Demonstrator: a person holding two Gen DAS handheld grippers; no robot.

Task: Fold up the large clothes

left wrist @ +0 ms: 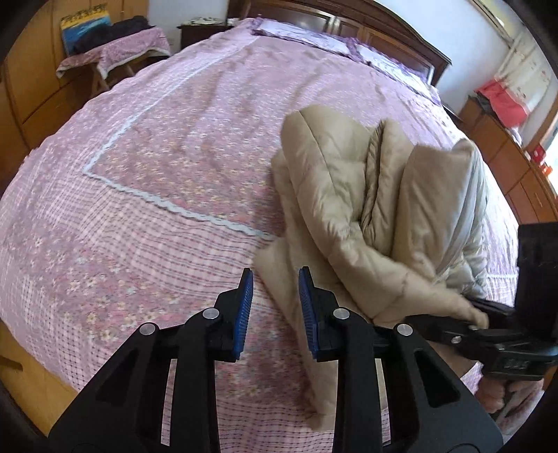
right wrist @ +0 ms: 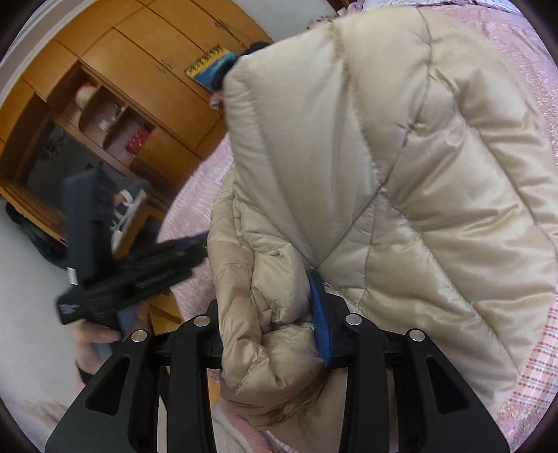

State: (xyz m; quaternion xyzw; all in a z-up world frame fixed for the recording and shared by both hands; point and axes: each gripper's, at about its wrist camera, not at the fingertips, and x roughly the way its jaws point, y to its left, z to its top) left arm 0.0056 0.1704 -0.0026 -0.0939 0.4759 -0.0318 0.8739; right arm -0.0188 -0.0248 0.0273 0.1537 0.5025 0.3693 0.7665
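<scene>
A beige quilted puffer jacket (left wrist: 366,195) hangs bunched above the pink floral bed (left wrist: 157,174). My left gripper (left wrist: 275,310) is open and empty, its blue pads just left of a hanging flap of the jacket. My right gripper (left wrist: 467,322) shows at the right edge of the left wrist view, shut on a fold of the jacket. In the right wrist view the jacket (right wrist: 401,174) fills the frame, and the right gripper (right wrist: 279,313) clamps a thick wad of it. Only its right blue pad shows. The left gripper (right wrist: 146,268) shows blurred at the left.
The bed has a dark wooden headboard (left wrist: 366,28) and pillows at the far end. A small covered table (left wrist: 115,52) with dark items stands far left. Wooden cabinets (right wrist: 122,87) line the wall. A wooden dresser (left wrist: 505,163) with red cloth runs along the right.
</scene>
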